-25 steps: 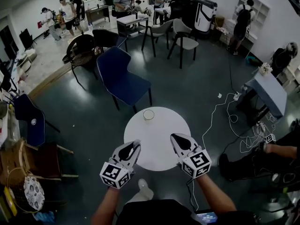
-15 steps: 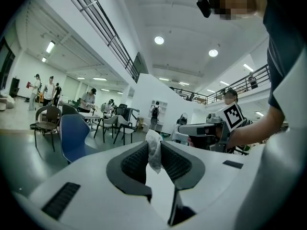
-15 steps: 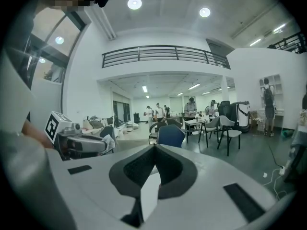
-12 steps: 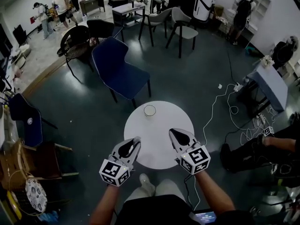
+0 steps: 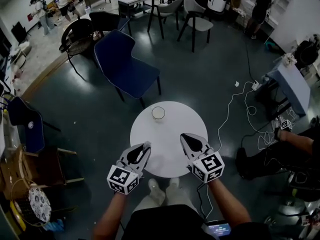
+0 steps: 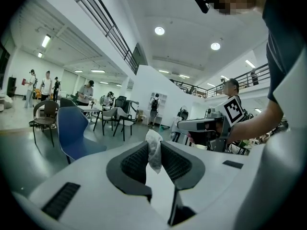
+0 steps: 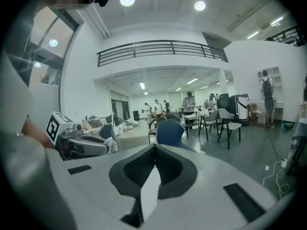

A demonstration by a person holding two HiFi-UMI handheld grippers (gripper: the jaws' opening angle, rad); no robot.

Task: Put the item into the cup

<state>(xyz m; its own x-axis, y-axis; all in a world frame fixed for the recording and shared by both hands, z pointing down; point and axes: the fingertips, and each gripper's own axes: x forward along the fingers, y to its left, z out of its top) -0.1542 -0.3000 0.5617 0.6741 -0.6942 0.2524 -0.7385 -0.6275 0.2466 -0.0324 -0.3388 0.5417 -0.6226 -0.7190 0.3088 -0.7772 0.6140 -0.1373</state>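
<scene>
A small clear cup (image 5: 158, 113) stands near the far edge of the round white table (image 5: 170, 121). My left gripper (image 5: 144, 147) hovers over the table's near left part, shut on a crumpled white piece of tissue (image 6: 154, 149) that sticks up between its dark pads (image 6: 133, 163). In the right gripper view the same wad (image 7: 112, 144) shows at the left gripper's tip. My right gripper (image 5: 185, 137) hangs over the near right part of the table, its jaws shut together with nothing between them (image 7: 154, 148). Both grippers are well short of the cup.
A blue chair (image 5: 120, 66) stands just beyond the table, with more chairs and desks behind it. White cables (image 5: 240, 111) trail on the dark floor to the right. A seated person's arm (image 5: 297, 140) is at the right edge. People stand at the far back.
The head view has shifted, so the table and cup sit slightly lower and nearer. Both grippers keep their places over the table's near edge; the grip looks unchanged.
</scene>
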